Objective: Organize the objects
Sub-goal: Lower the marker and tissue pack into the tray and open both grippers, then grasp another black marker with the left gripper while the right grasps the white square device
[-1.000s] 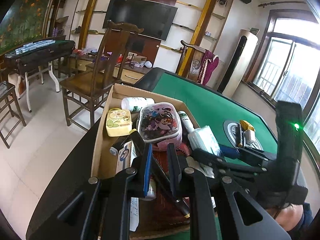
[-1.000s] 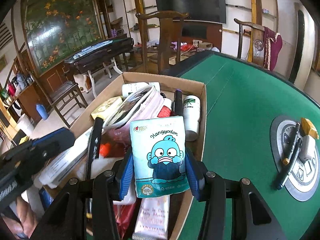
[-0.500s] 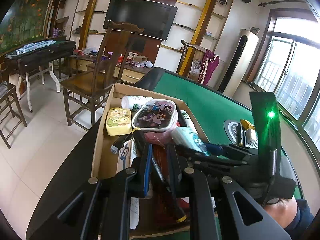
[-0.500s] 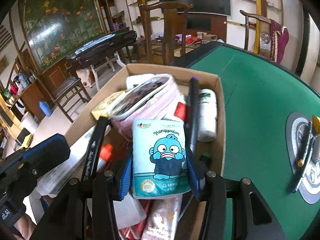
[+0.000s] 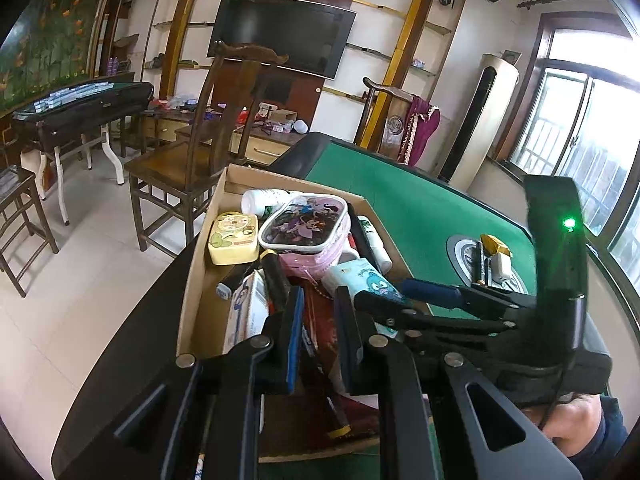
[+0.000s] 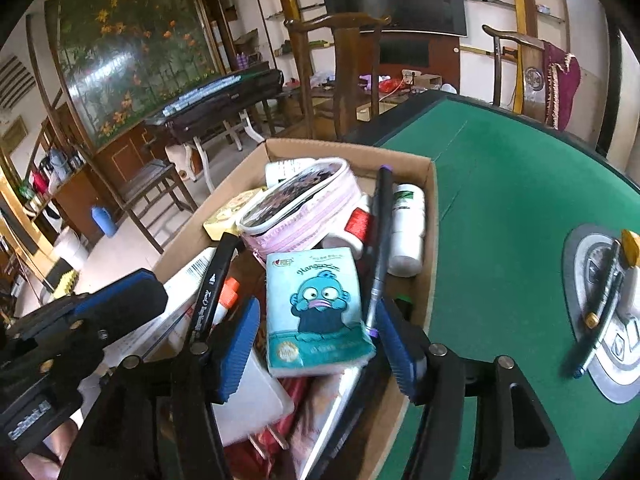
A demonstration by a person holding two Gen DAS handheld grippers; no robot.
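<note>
**Letting go of the tissue pack cleanly**

Right tool (image 6: 316,344) opening; pads clear of the tissue pack (image 6: 316,312), which lies between them on top of the clutter in the box (image 6: 430,216). Open wider, then lift straight out without nudging the pack or the pen (image 6: 380,248) just beside it. Left tool (image 5: 318,332) closed on nothing visible; best kept still. Pouch (image 6: 300,204) further back, untouched.

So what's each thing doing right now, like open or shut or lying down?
Right gripper: jaws opening, tissue pack between them.
Left gripper: shut, holding nothing.
Tissue pack: lying in the box, face up.
Box: open, full.
Pink pouch: zipped shut, tilted.
White bottle: lying down.
TV: off.
</note>
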